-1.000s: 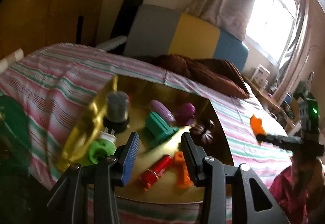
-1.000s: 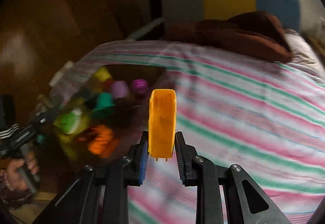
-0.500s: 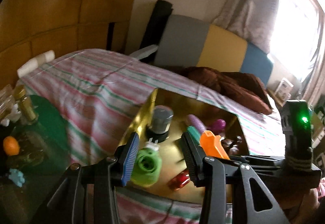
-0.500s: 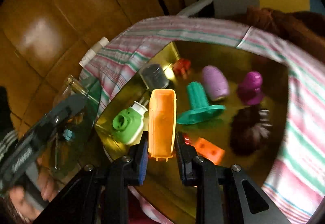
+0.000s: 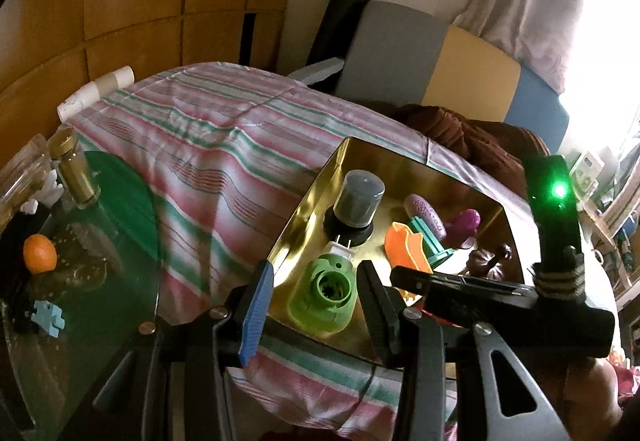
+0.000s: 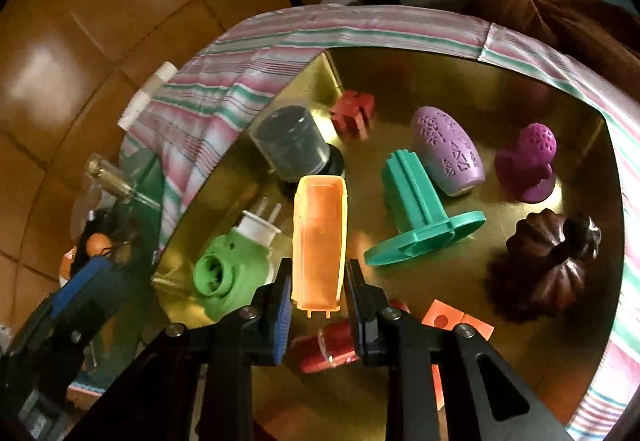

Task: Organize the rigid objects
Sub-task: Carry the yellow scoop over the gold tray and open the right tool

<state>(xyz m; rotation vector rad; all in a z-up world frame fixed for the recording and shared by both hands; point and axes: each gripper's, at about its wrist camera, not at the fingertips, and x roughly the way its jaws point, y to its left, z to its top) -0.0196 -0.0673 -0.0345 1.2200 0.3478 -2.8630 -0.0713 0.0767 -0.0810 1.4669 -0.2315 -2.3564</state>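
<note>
Wood-panelled walls and a bright curtained window frame a bed under a pink-and-green striped sheet [image 5: 224, 145], and on it sits the gold tray [image 6: 520, 381] where I am gathering the hard pieces. My right hand-held gripper [image 6: 318, 305] is clenched on the orange plastic shell [image 6: 319, 241], hanging over the tray between the green plug-in toy [image 6: 230, 273] and the teal flanged piece [image 6: 420, 217]. The shell looks light, stiff and thin-walled, probably a bit slick, so I judge the grip low across its long flat sides to be the right hold; squeezing harder could flex it. My left hand-held gripper [image 5: 316, 301] stands released and empty near the tray's front edge, the green toy showing between its fingers. A glass side table [image 5: 100, 241] with small bottles stands beside the bed.
</note>
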